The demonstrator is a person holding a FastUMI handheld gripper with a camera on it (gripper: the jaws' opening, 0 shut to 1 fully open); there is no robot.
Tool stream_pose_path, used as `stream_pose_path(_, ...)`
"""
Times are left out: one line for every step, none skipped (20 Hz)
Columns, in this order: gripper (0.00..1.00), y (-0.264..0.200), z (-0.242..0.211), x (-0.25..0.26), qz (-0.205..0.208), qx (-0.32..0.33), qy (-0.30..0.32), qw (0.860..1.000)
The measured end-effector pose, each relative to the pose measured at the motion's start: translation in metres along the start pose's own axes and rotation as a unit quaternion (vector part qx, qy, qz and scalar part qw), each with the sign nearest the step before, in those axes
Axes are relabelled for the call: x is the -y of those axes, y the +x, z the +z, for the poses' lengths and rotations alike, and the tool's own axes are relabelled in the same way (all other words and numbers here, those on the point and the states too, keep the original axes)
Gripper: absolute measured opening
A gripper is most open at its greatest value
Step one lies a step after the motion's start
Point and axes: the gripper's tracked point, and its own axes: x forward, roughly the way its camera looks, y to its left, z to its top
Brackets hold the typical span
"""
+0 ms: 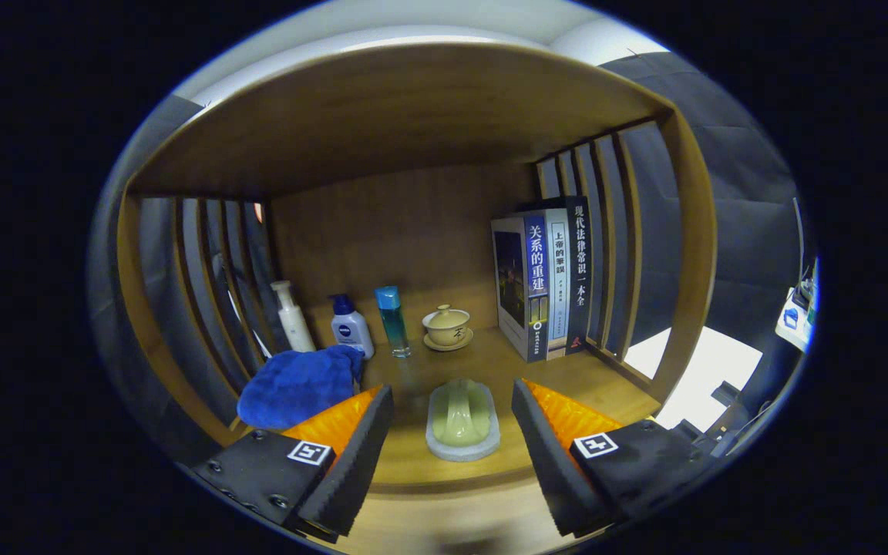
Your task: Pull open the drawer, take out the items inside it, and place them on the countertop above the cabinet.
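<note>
My gripper (452,401) is open, its two fingers spread wide over the front of the wooden countertop (490,362). Between the fingers, resting on the countertop, lies a pale green soap-like item in a white dish (463,420); neither finger touches it. A crumpled blue cloth (299,385) lies on the countertop just beyond the left finger.
At the back of the shelf stand a white pump bottle (292,317), a white bottle with a blue cap (351,327), a slim teal bottle (392,321) and a lidded tea cup on a saucer (447,327). Upright books (543,281) lean by the slatted right wall (613,239).
</note>
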Motion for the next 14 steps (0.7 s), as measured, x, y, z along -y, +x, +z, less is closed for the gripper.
stream_pose_path(0.98, -0.01, 0.002, 0.002, -0.002, 0.008, 0.001, 1.0)
stream_pose_path(0.98, -0.018, 0.003, 0.004, -0.004, 0.016, 0.0, 1.0)
stream_pose_path(0.98, -0.027, 0.003, 0.005, -0.003, 0.024, 0.0, 1.0)
stream_pose_path(0.98, -0.037, 0.002, 0.005, -0.001, 0.032, 0.0, 0.999)
stream_pose_path(0.98, -0.046, 0.001, 0.006, 0.001, 0.039, 0.0, 0.999)
stream_pose_path(0.98, -0.056, -0.002, 0.007, 0.0, 0.046, -0.001, 0.999)
stream_pose_path(0.98, -0.065, -0.006, 0.008, 0.0, 0.053, -0.003, 0.999)
stream_pose_path(0.98, -0.073, -0.013, 0.008, -0.001, 0.06, -0.005, 0.998)
stream_pose_path(0.98, -0.081, -0.019, 0.007, -0.001, 0.065, -0.007, 0.998)
stream_pose_path(0.98, -0.091, -0.025, 0.005, 0.001, 0.07, -0.01, 0.998)
stream_pose_path(0.98, -0.1, -0.032, 0.002, 0.005, 0.071, -0.016, 0.997)
stream_pose_path(0.98, -0.11, -0.041, 0.005, 0.005, 0.074, -0.022, 0.997)
stream_pose_path(0.98, -0.118, -0.046, 0.005, 0.005, 0.078, -0.029, 0.996)
stream_pose_path(0.98, -0.127, -0.052, 0.006, 0.001, 0.084, -0.035, 0.996)
